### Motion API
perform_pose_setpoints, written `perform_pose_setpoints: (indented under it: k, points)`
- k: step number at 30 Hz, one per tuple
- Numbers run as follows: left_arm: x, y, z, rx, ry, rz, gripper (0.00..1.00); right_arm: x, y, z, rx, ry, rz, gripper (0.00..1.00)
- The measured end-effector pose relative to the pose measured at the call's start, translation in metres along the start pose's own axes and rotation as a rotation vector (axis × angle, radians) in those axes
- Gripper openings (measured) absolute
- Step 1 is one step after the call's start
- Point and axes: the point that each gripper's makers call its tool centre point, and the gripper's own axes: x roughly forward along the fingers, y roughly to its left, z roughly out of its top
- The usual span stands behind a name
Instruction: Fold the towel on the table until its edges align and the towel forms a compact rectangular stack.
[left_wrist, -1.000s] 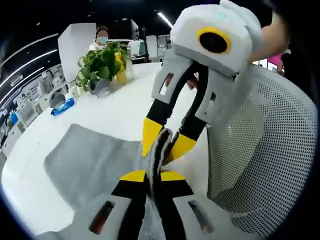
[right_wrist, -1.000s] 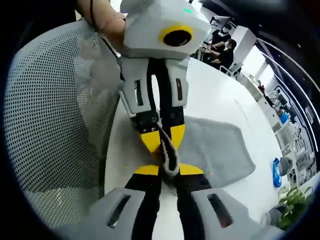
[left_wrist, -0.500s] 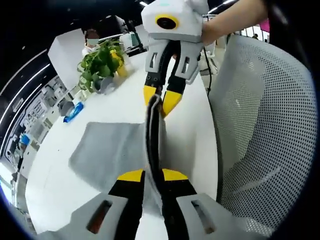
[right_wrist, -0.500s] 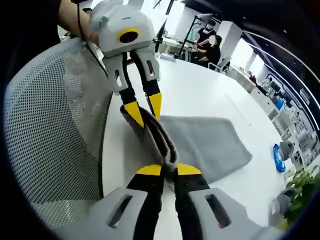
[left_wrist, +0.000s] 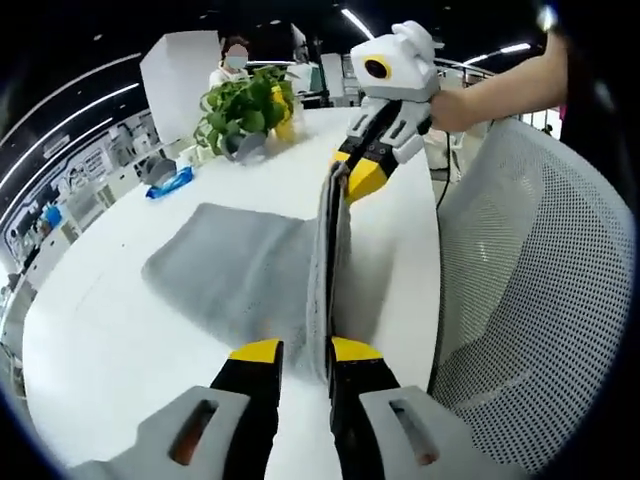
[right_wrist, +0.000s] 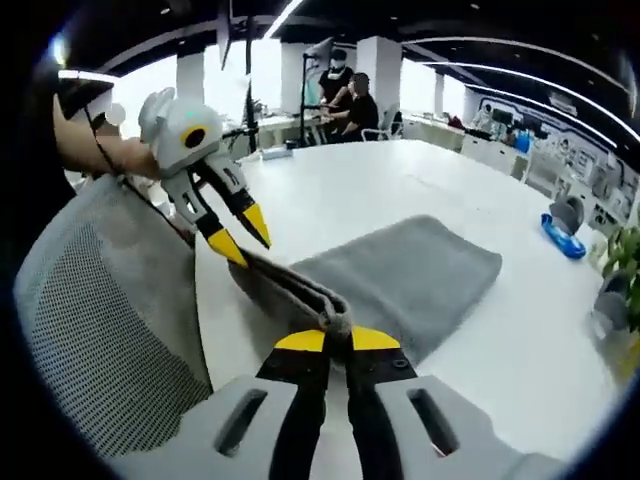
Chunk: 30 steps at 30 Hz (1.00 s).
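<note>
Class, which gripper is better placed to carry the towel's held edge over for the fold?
Neither alone: left gripper and right gripper each pinch one end of the towel edge, stretched between them.

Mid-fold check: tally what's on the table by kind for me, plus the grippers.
Grey towel: 1
Potted plant: 1
Blue packet: 1
Grippers: 2, the left gripper and the right gripper, both shut on the towel's edge
Total: 5
</note>
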Motion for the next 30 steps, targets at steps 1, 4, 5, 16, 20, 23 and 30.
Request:
perform_pose_setpoints:
  k: [1, 4, 5, 16, 20, 23, 30]
  points:
    - [0.0, -0.001, -0.001, 0.0, 0.003, -0.004, 0.18, 0.0, -0.001, 0.0, 0.017, -0.006, 0.001, 0.03]
    - [0.004, -0.016, 0.003, 0.011, -0.014, -0.07, 0.19, 0.001, -0.004, 0.002, 0.024, -0.007, -0.003, 0.03]
    - [0.006, -0.02, 0.003, 0.033, -0.007, -0.081, 0.21, 0.001, -0.005, 0.004, 0.051, -0.015, -0.007, 0.03]
    - [0.014, -0.04, 0.002, 0.121, 0.012, -0.137, 0.33, 0.001, -0.023, 0.015, 0.335, -0.146, -0.04, 0.02]
    - [0.014, -0.028, 0.0, 0.226, 0.037, -0.065, 0.33, -0.003, -0.029, 0.011, 0.374, -0.161, -0.044, 0.02]
    - [0.012, -0.018, 0.005, 0.176, 0.011, -0.033, 0.25, -0.005, -0.03, 0.01, 0.42, -0.176, -0.038, 0.02]
    - [0.003, -0.001, 0.023, 0.069, -0.104, 0.016, 0.24, -0.009, -0.033, 0.013, 0.478, -0.211, -0.025, 0.03]
